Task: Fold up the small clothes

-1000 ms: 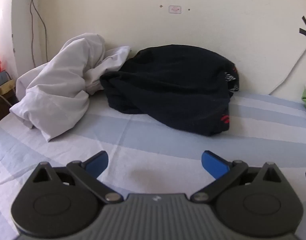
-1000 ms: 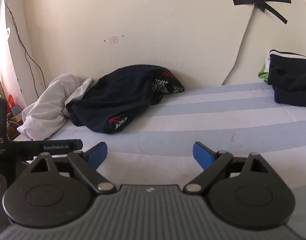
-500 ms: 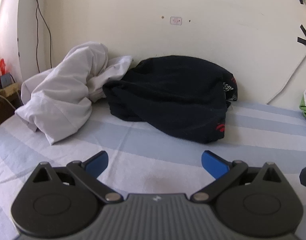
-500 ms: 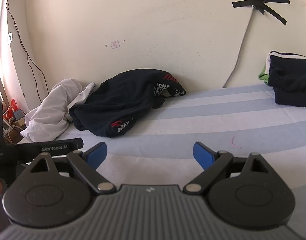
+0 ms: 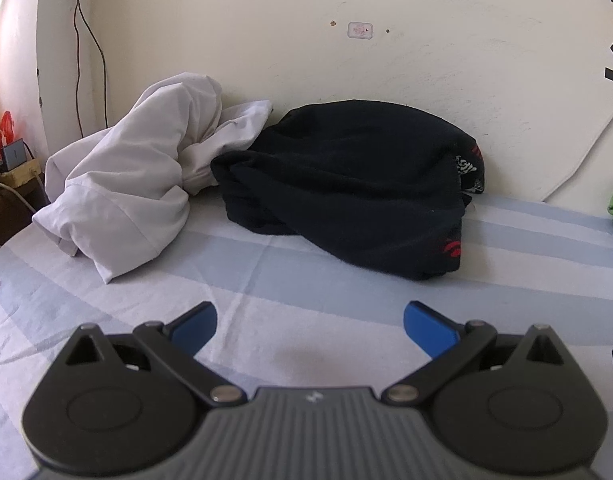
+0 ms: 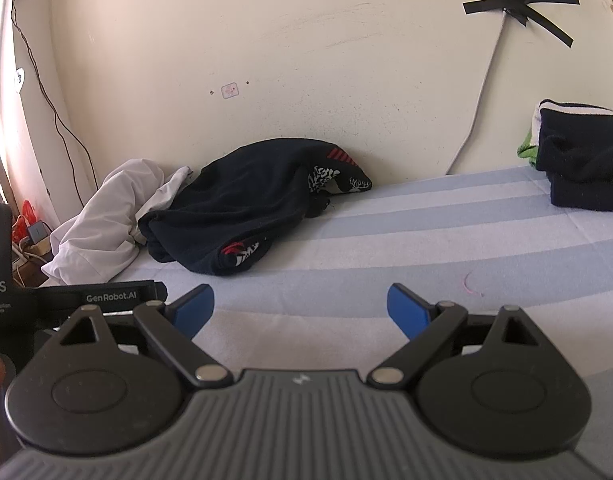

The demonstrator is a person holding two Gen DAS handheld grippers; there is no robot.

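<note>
Where fingers point(image 5: 194, 326) gape; bare striped sheet point(image 5: 306, 280)

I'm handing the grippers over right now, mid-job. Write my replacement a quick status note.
Left gripper: open, empty, above the striped sheet.
Right gripper: open, empty.
Unfolded: black garment crumpled against the wall, white garment bunched just left of it, touching.
Done: a folded stack sits at the far right of the bed.
Left: fold the black and white pieces. The black one lies nearer both grippers, so probably start there.
</note>
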